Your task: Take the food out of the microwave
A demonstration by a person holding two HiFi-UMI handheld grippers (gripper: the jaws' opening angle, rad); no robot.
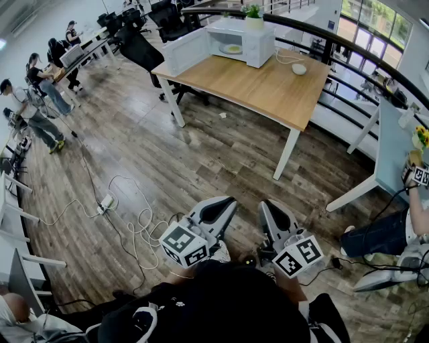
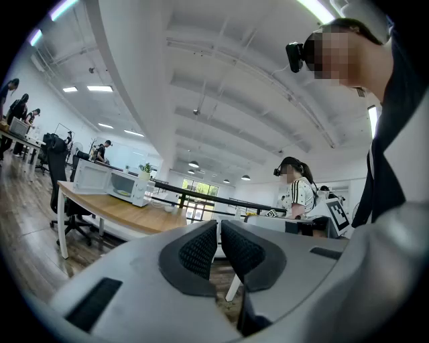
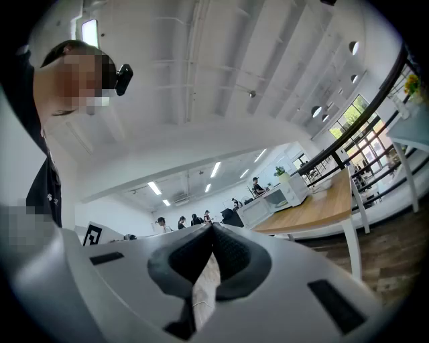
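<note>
The white microwave (image 1: 241, 40) stands at the far end of a wooden table (image 1: 268, 87), well ahead of me, its door (image 1: 184, 50) swung open to the left. Inside it lies a plate of yellowish food (image 1: 231, 49). The left gripper view shows the microwave (image 2: 114, 185) small and far off, and so does the right gripper view (image 3: 285, 193). My left gripper (image 1: 230, 201) and right gripper (image 1: 265, 204) are held close to my body, low over the wood floor. Both are shut with nothing between the pads (image 2: 201, 248) (image 3: 228, 251).
A potted plant (image 1: 253, 12) sits on the microwave; a white bowl (image 1: 299, 68) and a cord lie beside it. Cables and a power strip (image 1: 107, 201) trail across the floor on the left. A black office chair (image 1: 137, 47) stands behind the table. A seated person (image 1: 402, 228) is at a white table (image 1: 392, 147) on the right.
</note>
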